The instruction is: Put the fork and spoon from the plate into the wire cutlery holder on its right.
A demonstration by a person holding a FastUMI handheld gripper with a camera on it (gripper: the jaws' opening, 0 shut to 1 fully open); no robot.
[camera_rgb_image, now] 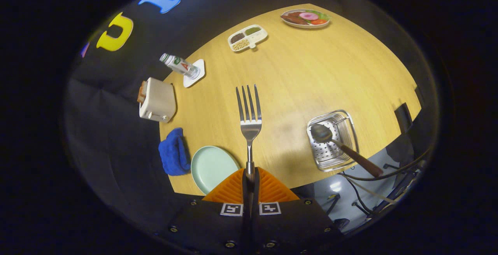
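Observation:
My gripper [249, 174] is shut on the handle of a metal fork [249, 115], held high above the wooden table with the tines pointing straight ahead. Below and just left of the fingers lies the pale green plate [210, 165], bare. To the right of the fingers sits the wire cutlery holder [341, 119]. A spoon [321, 133] with a brown handle lies in it, bowl inside and handle sticking out over the near rim.
A blue cloth [174, 152] lies left of the plate. Beyond it stand a toaster [156, 100] and a bottle [179, 64] on a white coaster. A divided snack dish [247, 37] and a plate of food [305, 17] sit far off. Cables [381, 177] hang past the table edge.

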